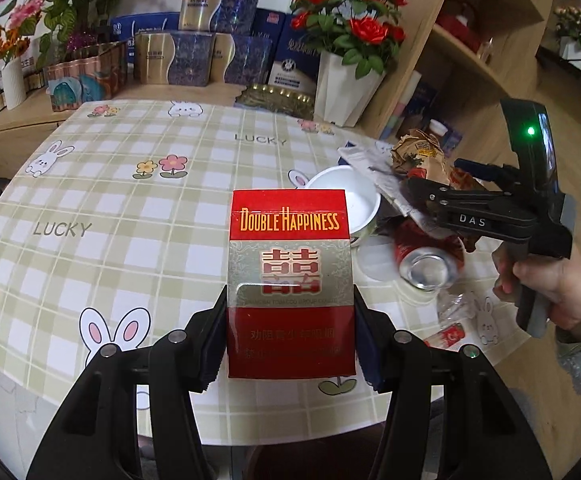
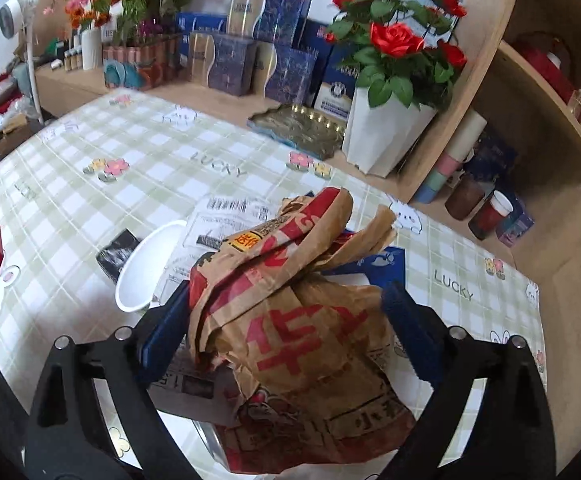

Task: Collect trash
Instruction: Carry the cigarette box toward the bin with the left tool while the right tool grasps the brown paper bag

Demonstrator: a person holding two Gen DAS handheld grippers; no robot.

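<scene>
Item one: red cigarette pack (image 1: 289,280), upright, long axis vertical, front facing me, clamped in my left gripper (image 1: 290,344) above the checked table (image 1: 130,200). Right gripper (image 2: 286,340) spread around crumpled paper bag (image 2: 290,320); contact unclear. White bowl (image 2: 146,268) holds nothing.

Checked table (image 1: 130,208) (bowl (image 1: 346,204), can (image 1: 426,264))

A red cigarette pack (image 1: 289,280) lettered DOUBLE HAPPINESS stands upright between the left gripper (image 1: 290,340) pads, clear of the table. A crumpled brown paper bag (image 2: 290,312) with red print lies between the right gripper (image 2: 286,332) pads. Beyond them lie a white cup (image 2: 150,268) on its side, printed papers (image 2: 226,220) and a tipped red can (image 1: 426,260).
</scene>
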